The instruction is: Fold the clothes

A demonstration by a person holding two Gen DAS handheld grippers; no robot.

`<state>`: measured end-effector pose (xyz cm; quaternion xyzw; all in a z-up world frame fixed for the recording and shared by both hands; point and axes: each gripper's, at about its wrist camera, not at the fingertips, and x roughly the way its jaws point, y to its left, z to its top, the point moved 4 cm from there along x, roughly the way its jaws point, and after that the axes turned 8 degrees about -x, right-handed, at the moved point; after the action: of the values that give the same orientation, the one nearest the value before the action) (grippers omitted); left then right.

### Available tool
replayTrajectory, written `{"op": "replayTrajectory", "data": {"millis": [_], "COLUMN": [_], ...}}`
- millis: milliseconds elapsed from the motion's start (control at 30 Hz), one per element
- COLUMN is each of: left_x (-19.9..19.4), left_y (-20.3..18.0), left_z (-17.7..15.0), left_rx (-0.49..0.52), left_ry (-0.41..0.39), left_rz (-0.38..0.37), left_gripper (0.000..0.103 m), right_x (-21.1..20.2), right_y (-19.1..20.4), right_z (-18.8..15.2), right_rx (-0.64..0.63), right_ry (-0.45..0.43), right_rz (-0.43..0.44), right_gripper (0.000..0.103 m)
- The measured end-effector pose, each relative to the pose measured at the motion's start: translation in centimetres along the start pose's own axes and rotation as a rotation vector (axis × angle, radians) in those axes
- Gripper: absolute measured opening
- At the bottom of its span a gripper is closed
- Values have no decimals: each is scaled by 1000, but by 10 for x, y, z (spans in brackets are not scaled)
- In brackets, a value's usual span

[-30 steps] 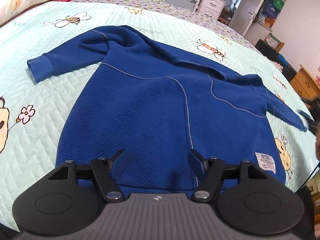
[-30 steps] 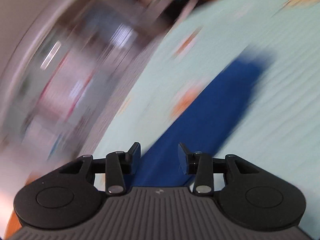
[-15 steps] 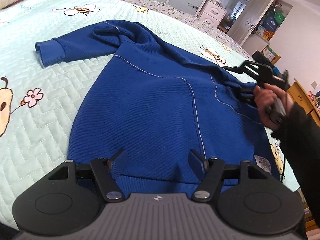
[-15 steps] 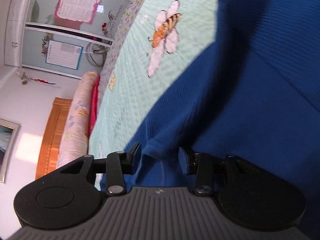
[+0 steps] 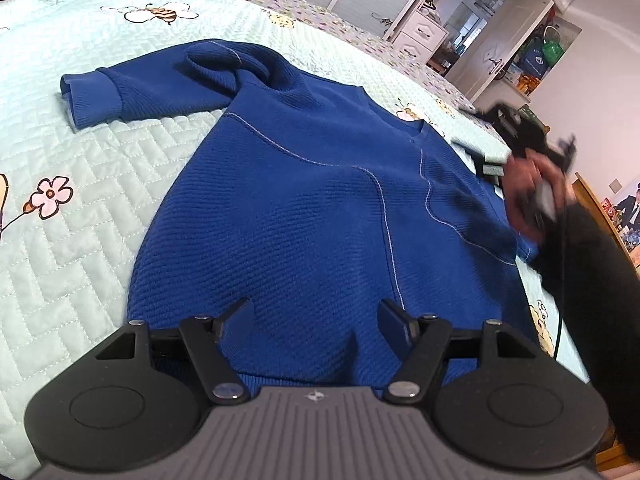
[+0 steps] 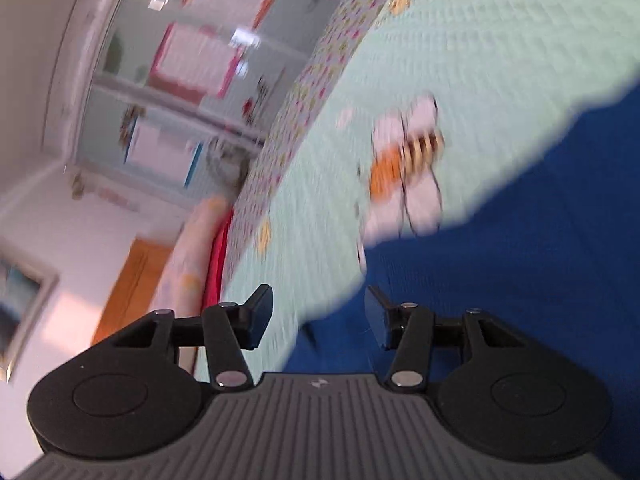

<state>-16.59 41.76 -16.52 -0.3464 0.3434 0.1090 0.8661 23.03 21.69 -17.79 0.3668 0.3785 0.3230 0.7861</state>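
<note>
Sweater (image 5: 320, 208) flat on quilt (image 5: 72, 240) — left gripper (image 5: 316, 320) released above hem, right gripper (image 6: 318, 312) just opening, ungrasping.

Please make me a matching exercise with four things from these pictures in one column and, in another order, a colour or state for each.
1. sweater
2. bed cover
3. left gripper
4. sleeve cuff

a. pale green, with bees
b. open over the hem
c. blue, spread flat
d. ribbed, at the far left

Pairs: 1-c, 2-a, 3-b, 4-d
</note>
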Motion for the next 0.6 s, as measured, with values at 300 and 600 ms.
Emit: {"op": "replayTrajectory", "data": {"millis": [300,600], "left_x": [-31,-11], "left_y": [23,132], "left_z": [31,111], "left_rx": [-51,-424], "left_ry": [-136,-224], "left_rz": [69,202], "left_gripper": [71,71], "right_x": [-83,-81], "right_y": [-3,-10], "right_z": [-108,-117], "right_rx": [-320,-384], "right_ry": [72,4], "right_rz": [-20,25], "right_gripper": [57,57]}}
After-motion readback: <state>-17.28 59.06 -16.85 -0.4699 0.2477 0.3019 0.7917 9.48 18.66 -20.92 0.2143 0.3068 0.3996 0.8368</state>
